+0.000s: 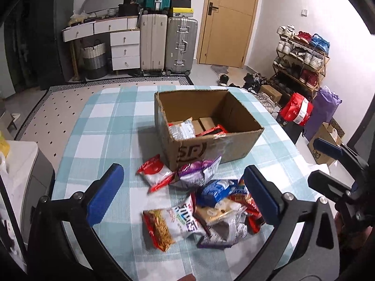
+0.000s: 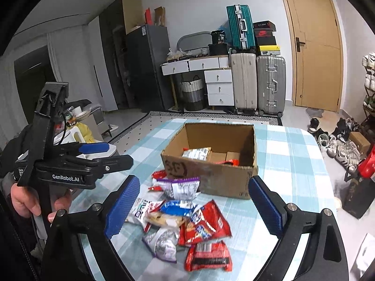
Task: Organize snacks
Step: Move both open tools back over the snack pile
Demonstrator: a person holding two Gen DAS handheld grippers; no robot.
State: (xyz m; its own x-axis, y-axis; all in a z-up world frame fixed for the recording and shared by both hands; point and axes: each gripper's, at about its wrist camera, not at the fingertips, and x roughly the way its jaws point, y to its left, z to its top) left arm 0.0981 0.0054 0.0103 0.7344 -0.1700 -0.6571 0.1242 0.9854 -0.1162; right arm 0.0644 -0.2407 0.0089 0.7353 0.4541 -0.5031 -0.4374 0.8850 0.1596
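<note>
A cardboard box (image 1: 211, 149) (image 2: 211, 178) stands open on the checked tablecloth (image 1: 105, 126), with a silver packet (image 1: 182, 128) and a red packet (image 1: 214, 130) inside. In front of it lies a loose pile of snack packets: a red-and-white one (image 1: 154, 173), a purple one (image 1: 196, 173), a blue one (image 1: 218, 189) and a noodle snack (image 1: 168, 224). My left gripper (image 1: 182, 168) hovers open above the pile, holding nothing. My right gripper (image 2: 194, 180) is open too, over red packets (image 2: 206, 222) and a blue one (image 2: 178, 206). A hand holds the left gripper (image 2: 105, 154) at the left of the right wrist view.
Beyond the table stand suitcases (image 1: 168, 44), white drawers (image 1: 124, 49) and a wooden door (image 1: 229, 21). A shoe rack (image 1: 302, 58), a red bag (image 1: 296, 111) and boxes sit on the floor to the right. A white appliance (image 1: 21, 164) is at the left.
</note>
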